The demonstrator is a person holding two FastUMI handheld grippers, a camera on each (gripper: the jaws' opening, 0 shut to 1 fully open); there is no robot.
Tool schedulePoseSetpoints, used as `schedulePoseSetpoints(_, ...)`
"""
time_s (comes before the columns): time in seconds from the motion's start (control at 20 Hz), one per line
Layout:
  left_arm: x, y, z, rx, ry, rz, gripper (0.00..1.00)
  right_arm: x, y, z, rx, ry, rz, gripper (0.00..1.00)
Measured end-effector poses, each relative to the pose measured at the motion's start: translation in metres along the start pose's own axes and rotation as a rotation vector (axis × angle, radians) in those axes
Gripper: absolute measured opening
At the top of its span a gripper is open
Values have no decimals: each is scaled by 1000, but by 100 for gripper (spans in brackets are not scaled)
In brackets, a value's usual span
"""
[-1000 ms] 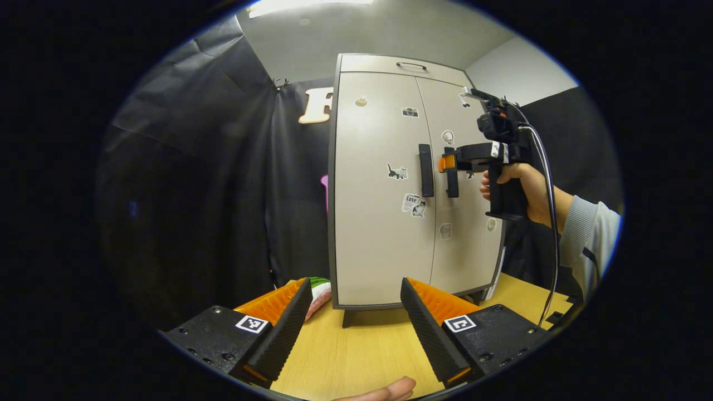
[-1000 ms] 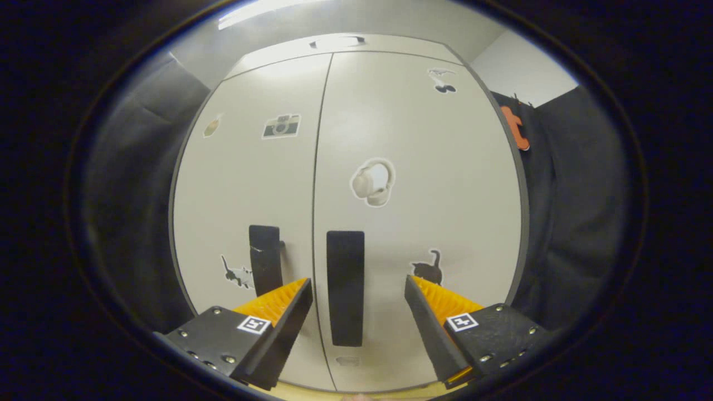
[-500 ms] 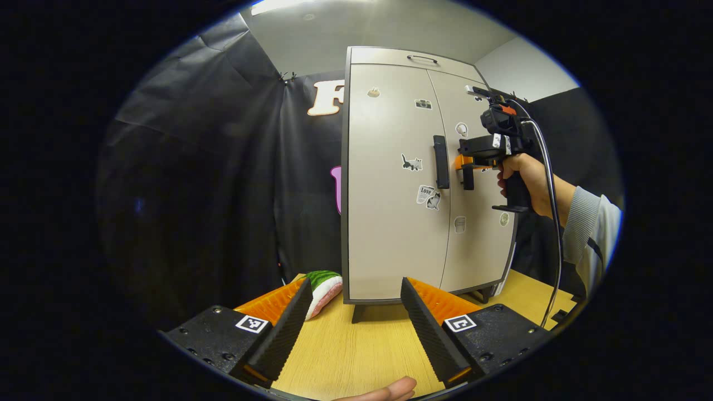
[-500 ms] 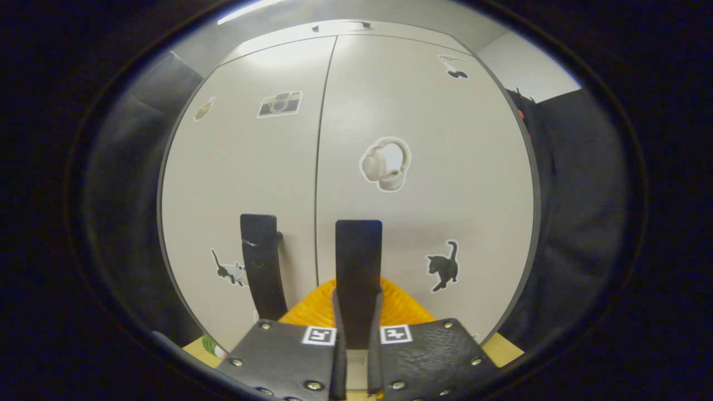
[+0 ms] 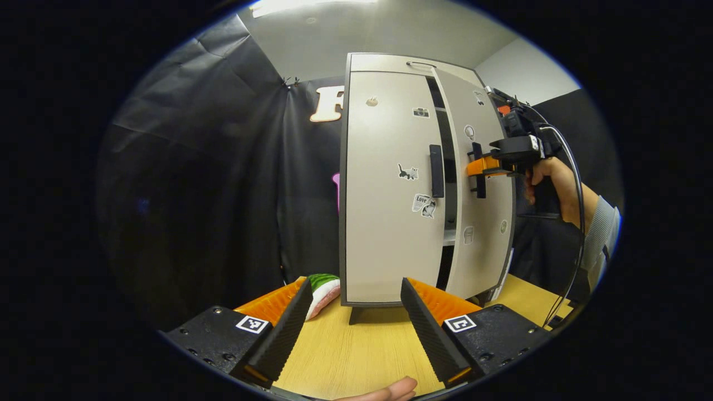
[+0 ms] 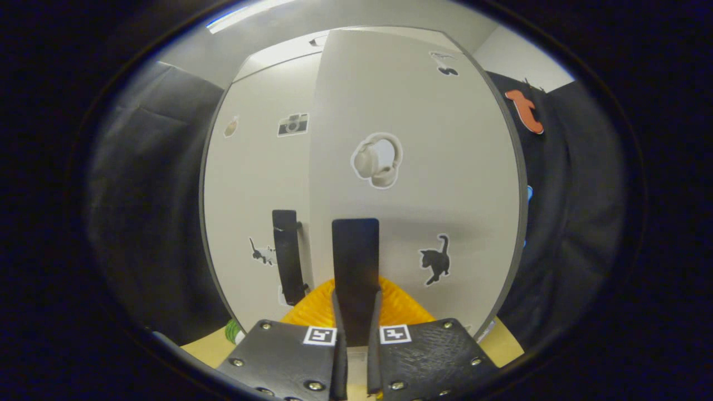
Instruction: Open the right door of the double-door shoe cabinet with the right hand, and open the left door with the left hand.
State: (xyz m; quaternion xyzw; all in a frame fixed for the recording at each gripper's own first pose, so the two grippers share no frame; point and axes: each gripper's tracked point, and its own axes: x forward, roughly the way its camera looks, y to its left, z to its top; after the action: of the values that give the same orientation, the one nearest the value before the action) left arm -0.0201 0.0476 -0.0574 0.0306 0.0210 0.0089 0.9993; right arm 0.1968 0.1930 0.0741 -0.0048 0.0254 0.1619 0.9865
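In the left gripper view, the left gripper (image 5: 353,326) hung spread over the wooden table (image 5: 356,351), near the shoe cabinet (image 5: 390,184) standing farther back. The left door (image 5: 384,223) was flush; the right door (image 5: 482,228) stood ajar, a dark gap between them. In the right gripper view, the right gripper (image 6: 355,356) pinched the right door's handle (image 6: 355,262) between both fingers; the left door's handle (image 6: 288,256) hung just to its left.

Since a second ago you close your right gripper (image 6: 355,356) onto the right door's handle (image 6: 355,267) and swing the right door (image 5: 483,184) partly out from the shoe cabinet (image 5: 384,184), so a dark gap now stands between it and the left door (image 5: 384,223).
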Motion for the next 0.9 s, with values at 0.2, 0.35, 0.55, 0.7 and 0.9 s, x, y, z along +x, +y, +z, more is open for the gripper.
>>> schedulePoseSetpoints(0.2, -5, -11, -1, -26, 11, -8, 99, -24, -9, 0, -4, 5, 21, 14)
schedulePoseSetpoints(0.35, -6, -14, 4, -29, -1, -7, 99, -42, -18, 0, -14, 1, 25, 14)
schedulePoseSetpoints(0.55, -10, -16, 13, -18, -30, -4, 99, -68, -35, 1, -8, 2, 31, 14)
schedulePoseSetpoints(0.7, -11, -17, 17, -15, -44, 1, 99, -86, -51, 3, -1, -3, 25, 13)
schedulePoseSetpoints(0.9, -13, -26, 15, -23, -36, -15, 99, -105, -71, 4, -10, 0, 7, 13)
